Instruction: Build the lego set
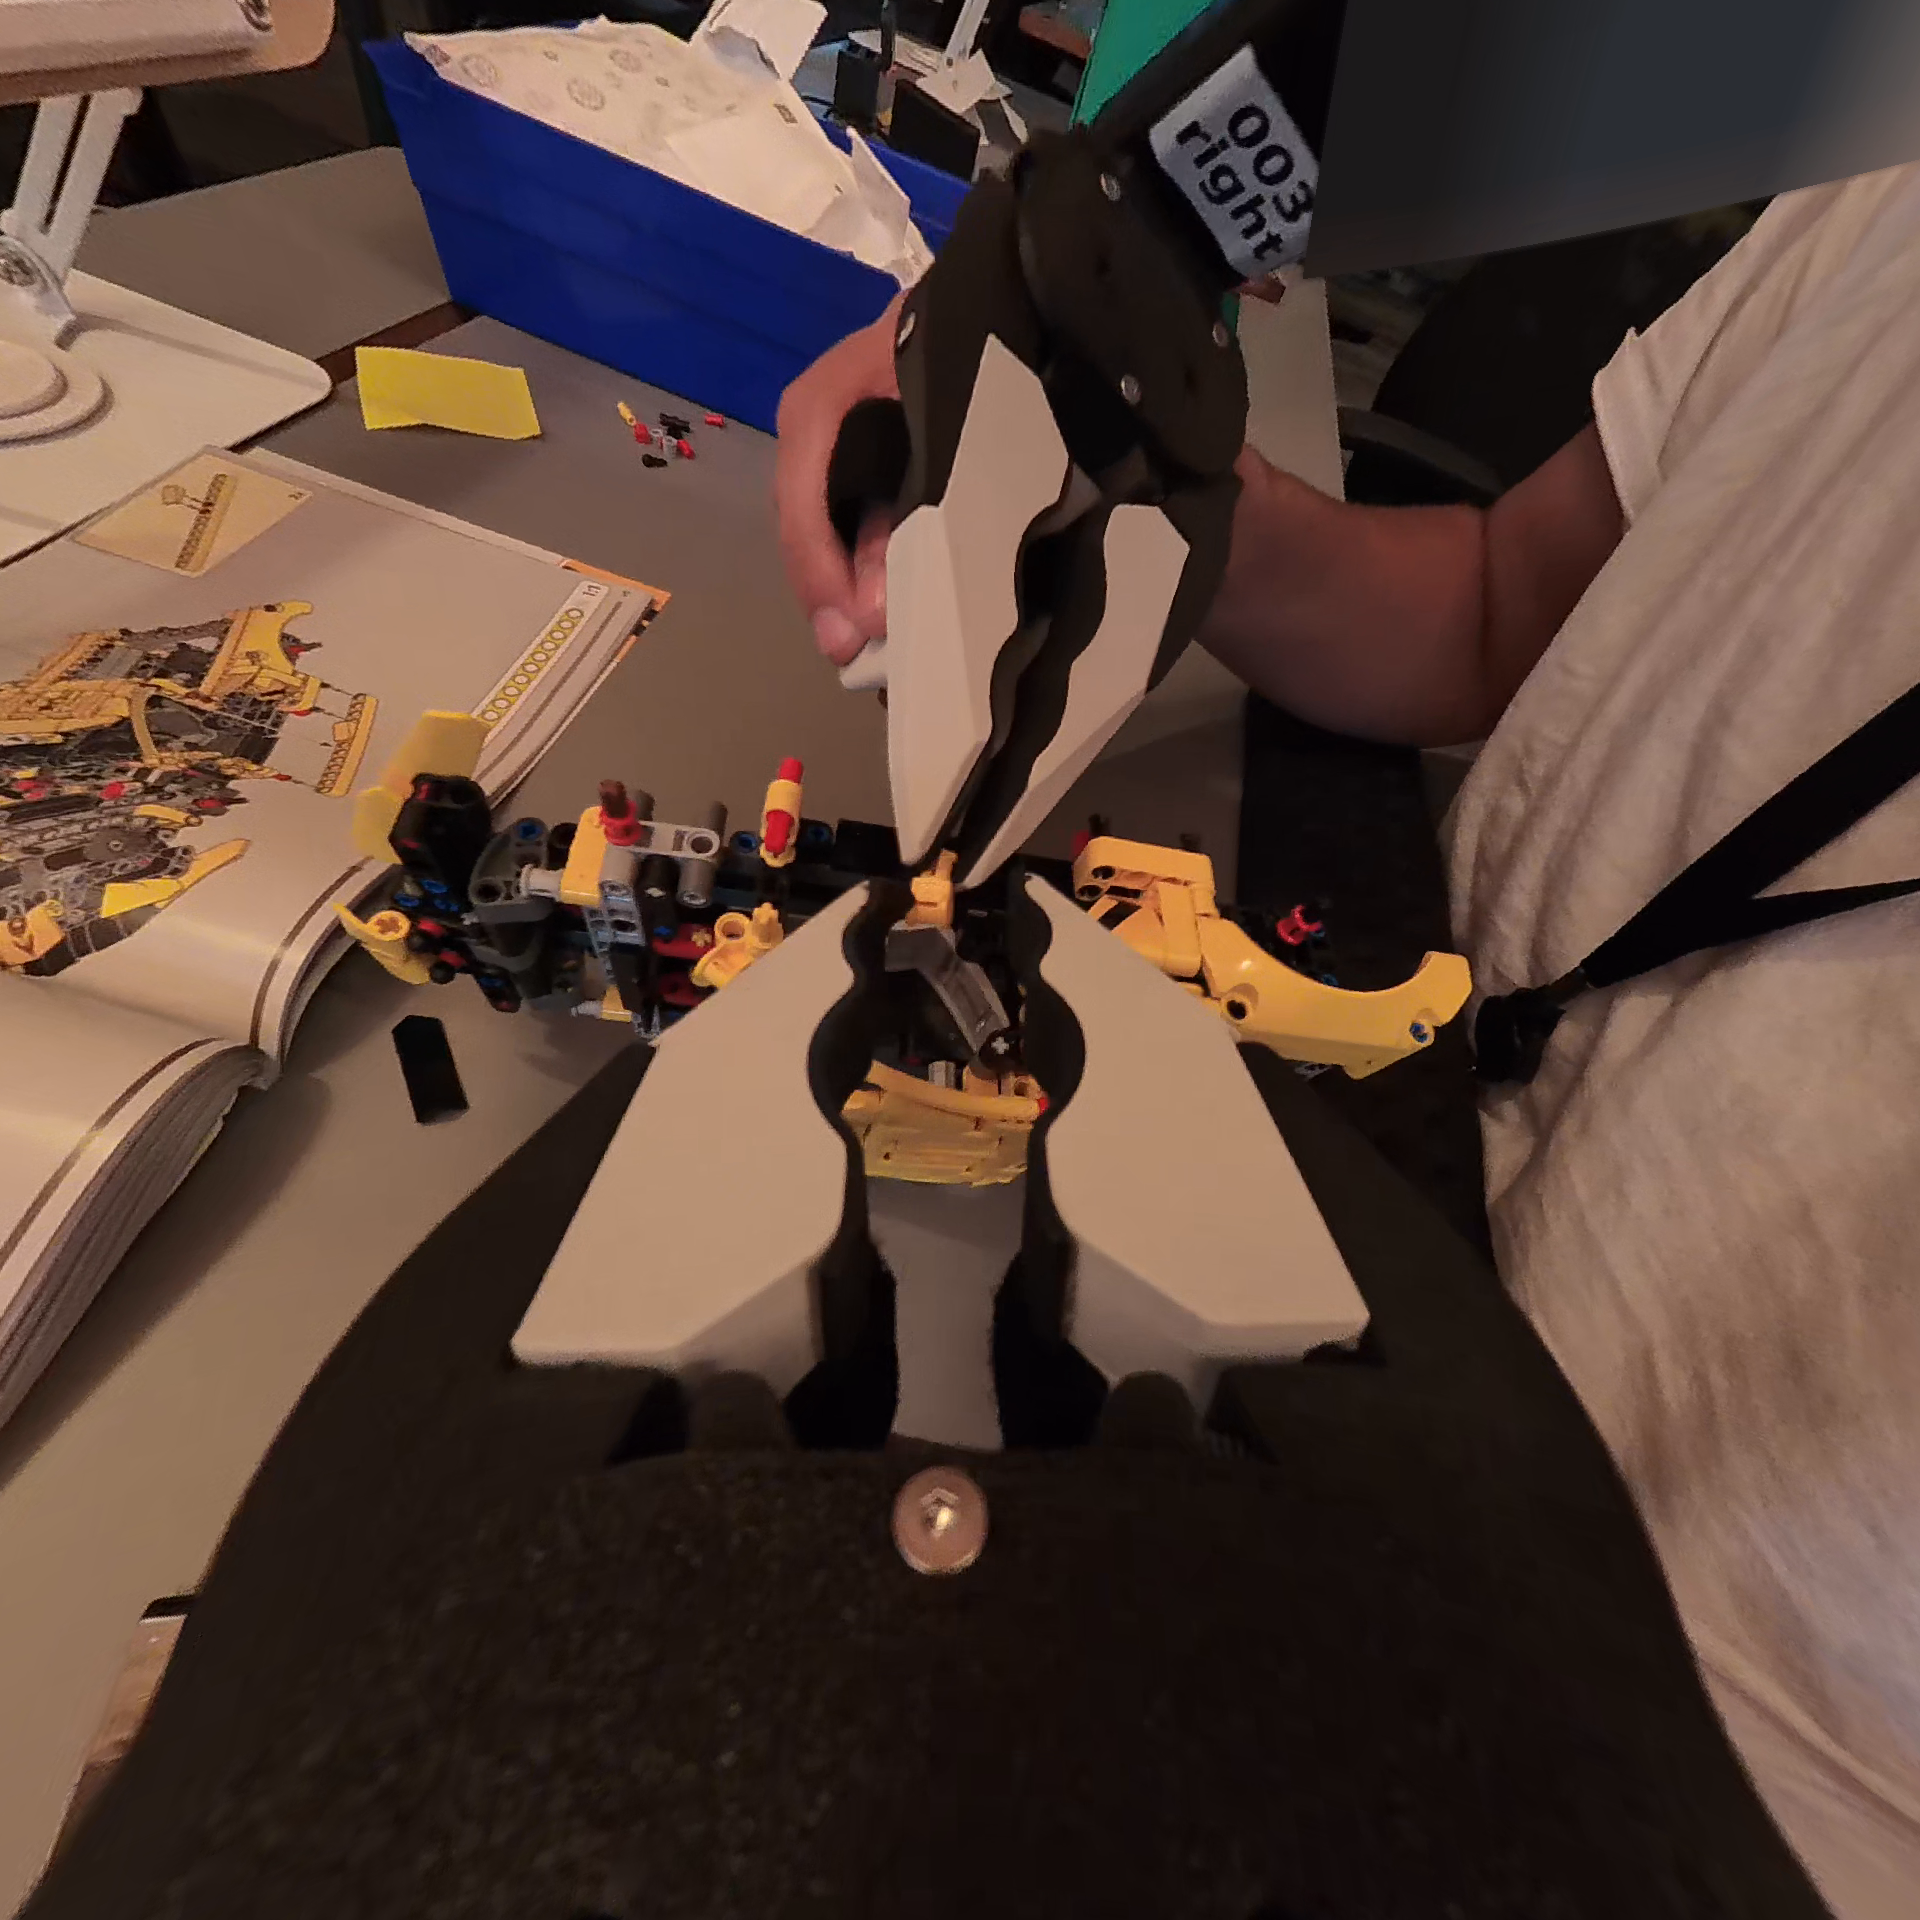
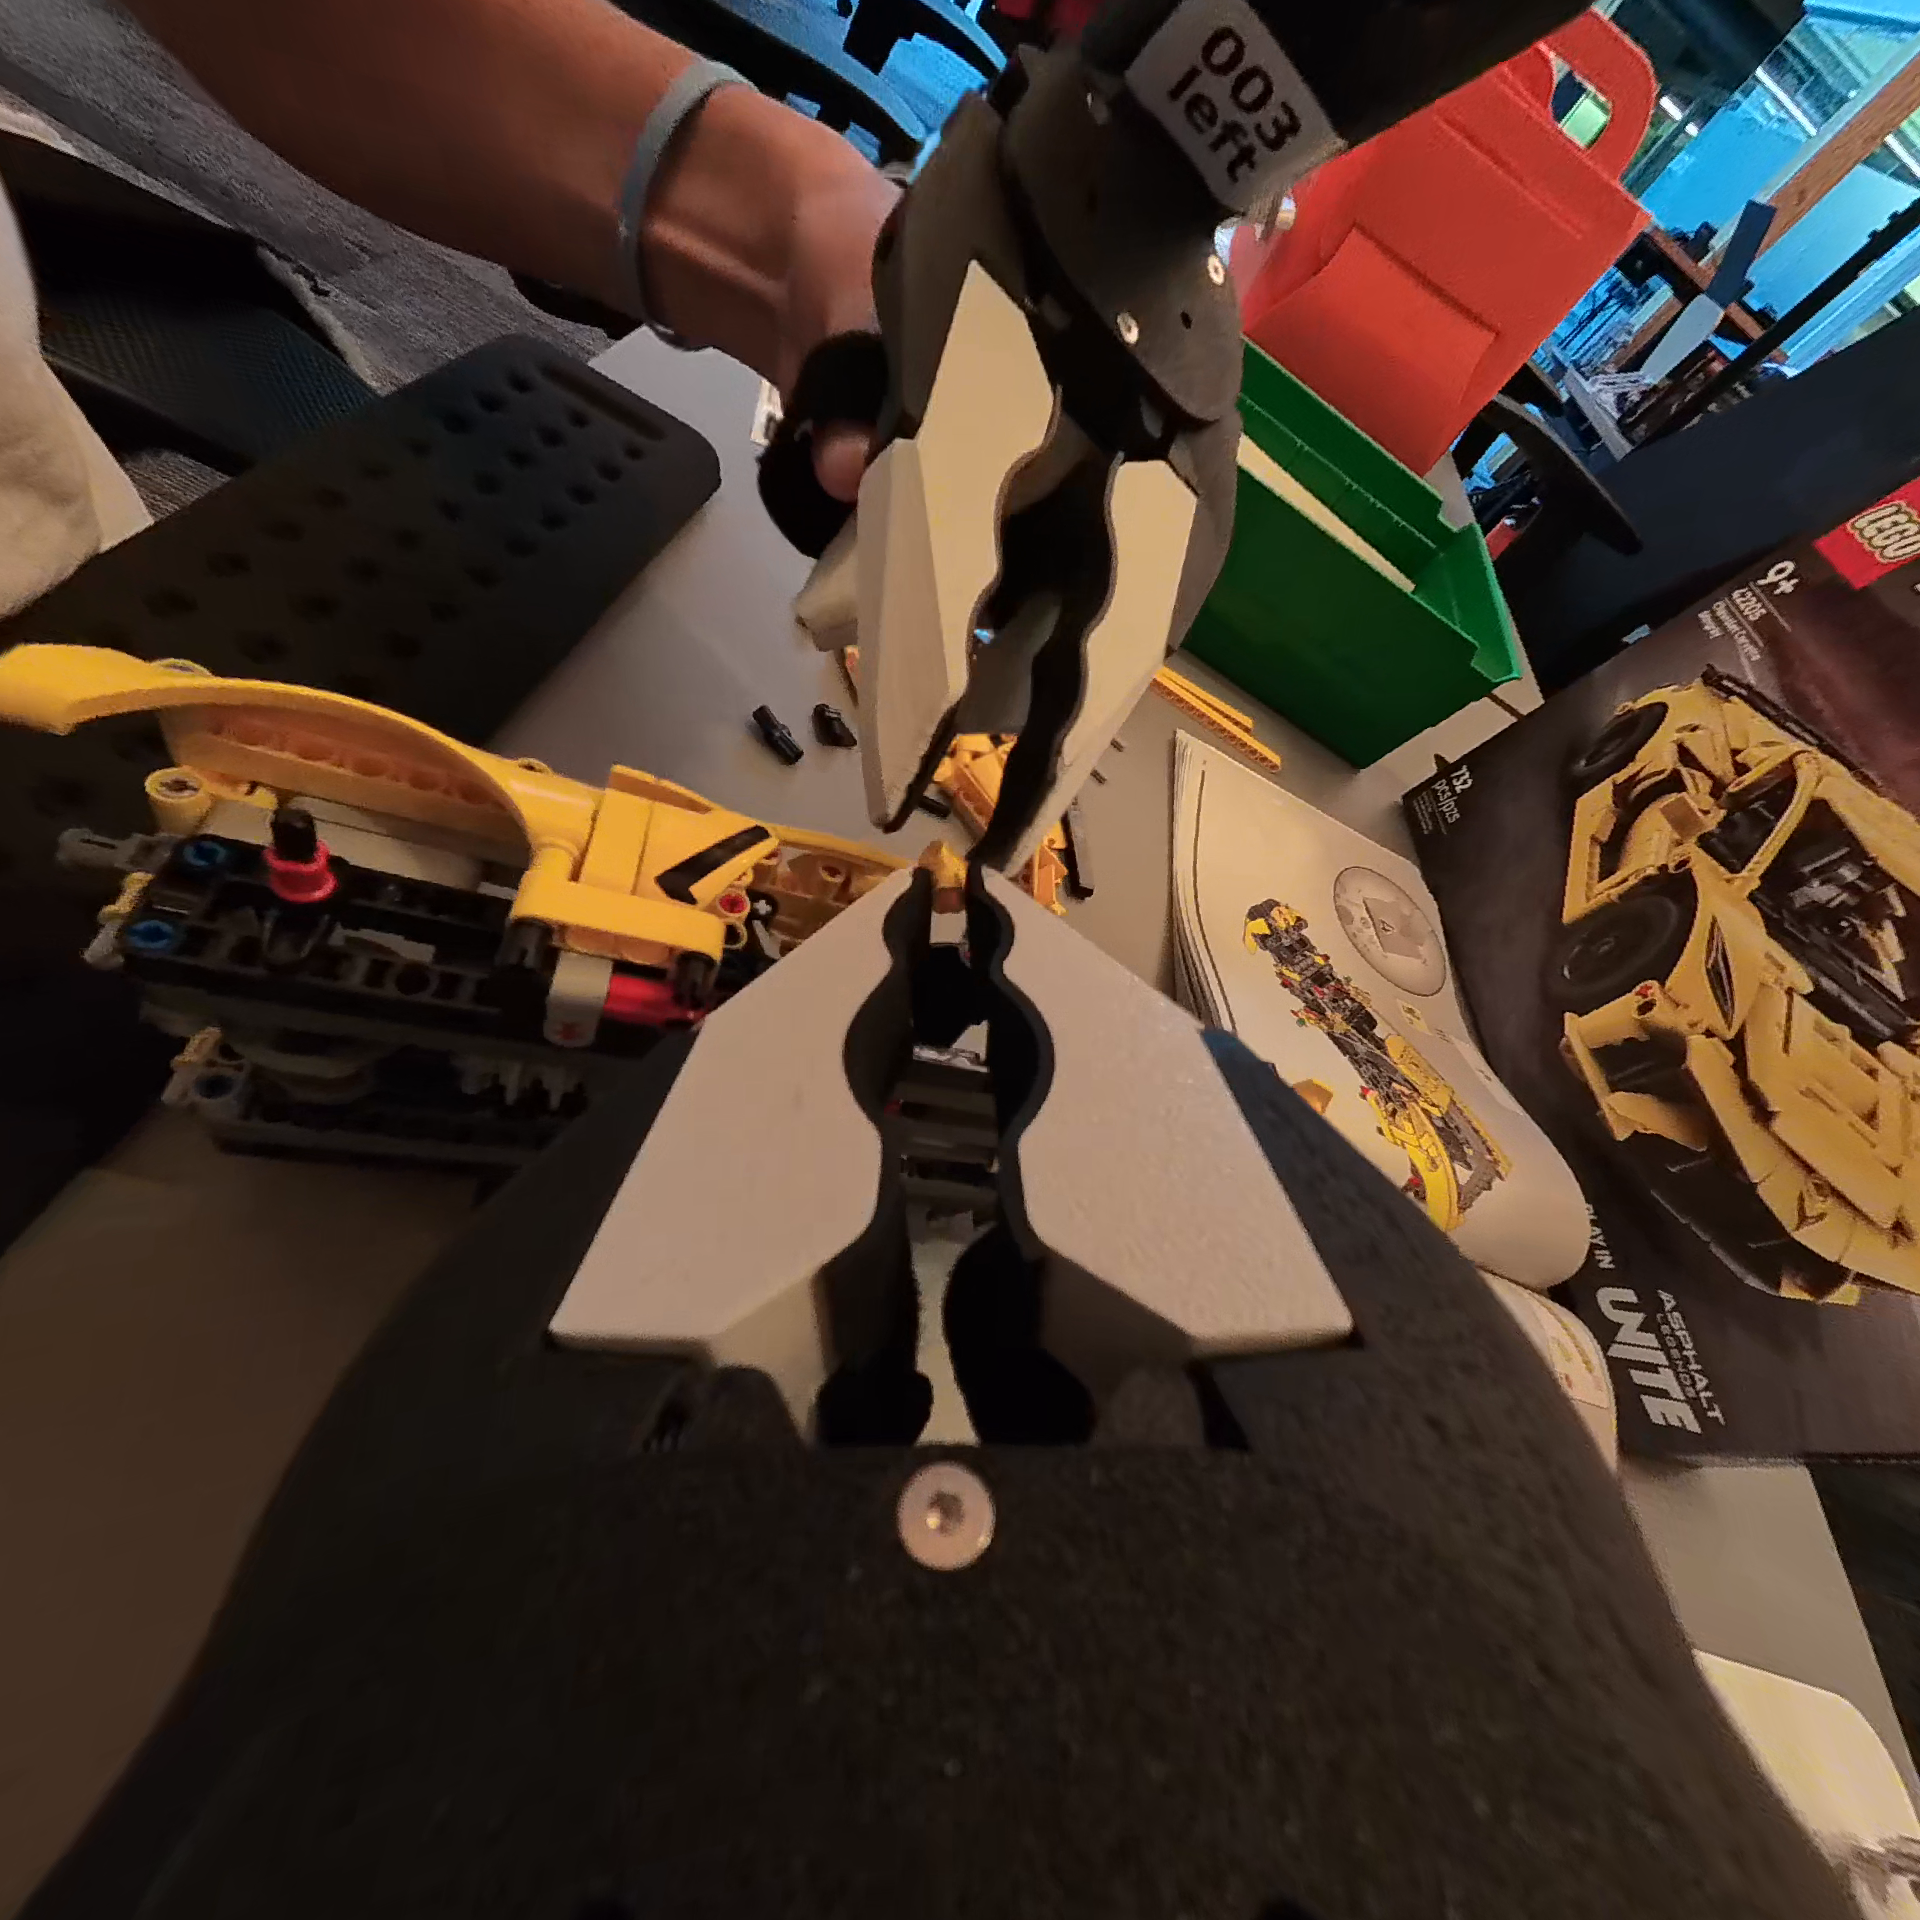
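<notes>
While the left hand-held gripper (image 1: 940, 894) clenches on the lego model (image 1: 623, 914), the right hand-held gripper (image 2: 940, 883) pinches a small yellow piece (image 2: 943, 862) above the worktop (image 1: 675, 665).

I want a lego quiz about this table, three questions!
1. True or false: the left claw and the right claw bring their tips to the same spot on the lego model.
2. The car pictured on the lego box is: A red, B yellow, C green.
3. Fill in: the bin holding crumpled paper is ____.
Key: 1 true. 2 B. 3 blue.
</notes>
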Tool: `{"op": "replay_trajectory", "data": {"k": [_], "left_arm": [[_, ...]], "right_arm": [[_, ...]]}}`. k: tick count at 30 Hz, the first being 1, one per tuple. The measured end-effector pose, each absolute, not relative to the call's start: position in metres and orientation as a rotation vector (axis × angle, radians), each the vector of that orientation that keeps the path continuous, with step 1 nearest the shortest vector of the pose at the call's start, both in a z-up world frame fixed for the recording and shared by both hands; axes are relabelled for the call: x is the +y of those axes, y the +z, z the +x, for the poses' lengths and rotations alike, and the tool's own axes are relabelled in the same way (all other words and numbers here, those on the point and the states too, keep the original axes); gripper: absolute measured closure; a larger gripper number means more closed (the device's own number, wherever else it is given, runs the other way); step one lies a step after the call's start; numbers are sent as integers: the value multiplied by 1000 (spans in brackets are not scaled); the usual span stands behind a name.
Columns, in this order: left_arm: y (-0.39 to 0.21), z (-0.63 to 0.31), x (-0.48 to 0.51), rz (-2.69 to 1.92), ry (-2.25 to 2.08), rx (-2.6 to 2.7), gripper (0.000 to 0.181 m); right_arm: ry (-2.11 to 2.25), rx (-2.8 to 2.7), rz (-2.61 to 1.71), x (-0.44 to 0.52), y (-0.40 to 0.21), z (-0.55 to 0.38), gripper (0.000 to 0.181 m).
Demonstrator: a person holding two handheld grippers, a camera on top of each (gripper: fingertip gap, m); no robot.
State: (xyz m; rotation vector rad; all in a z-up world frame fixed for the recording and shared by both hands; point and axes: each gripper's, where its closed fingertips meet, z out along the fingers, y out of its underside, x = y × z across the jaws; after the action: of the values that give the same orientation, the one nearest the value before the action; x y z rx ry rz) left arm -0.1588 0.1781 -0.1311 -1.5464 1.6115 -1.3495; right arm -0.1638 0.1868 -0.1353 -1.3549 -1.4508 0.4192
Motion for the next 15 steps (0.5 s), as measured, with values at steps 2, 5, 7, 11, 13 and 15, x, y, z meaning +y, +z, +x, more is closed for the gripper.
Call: {"op": "replay_trajectory", "data": {"k": [2, 5, 7, 11, 13, 15], "left_arm": [[-133, -159, 178, -1549, -1344, 1624, 161], [-133, -159, 178, -1530, -1317, 1649, 175], [-133, -159, 178, -1524, -1299, 1672, 175], [-130, -159, 179, -1512, -1285, 1686, 168], [-131, -159, 179, -1516, -1298, 1694, 161], [-133, -159, 177, -1510, -1310, 1710, 161]], "right_arm": [[419, -1457, -1353, 186, -135, -165, 176], [417, -1471, -1350, 184, -136, -165, 176], [417, -1471, -1348, 183, -136, -165, 176], [423, -1450, -1335, 184, -131, -164, 176], [433, -1443, -1329, 183, -129, -164, 176], [460, -1424, -1308, 181, -123, -165, 176]]}}
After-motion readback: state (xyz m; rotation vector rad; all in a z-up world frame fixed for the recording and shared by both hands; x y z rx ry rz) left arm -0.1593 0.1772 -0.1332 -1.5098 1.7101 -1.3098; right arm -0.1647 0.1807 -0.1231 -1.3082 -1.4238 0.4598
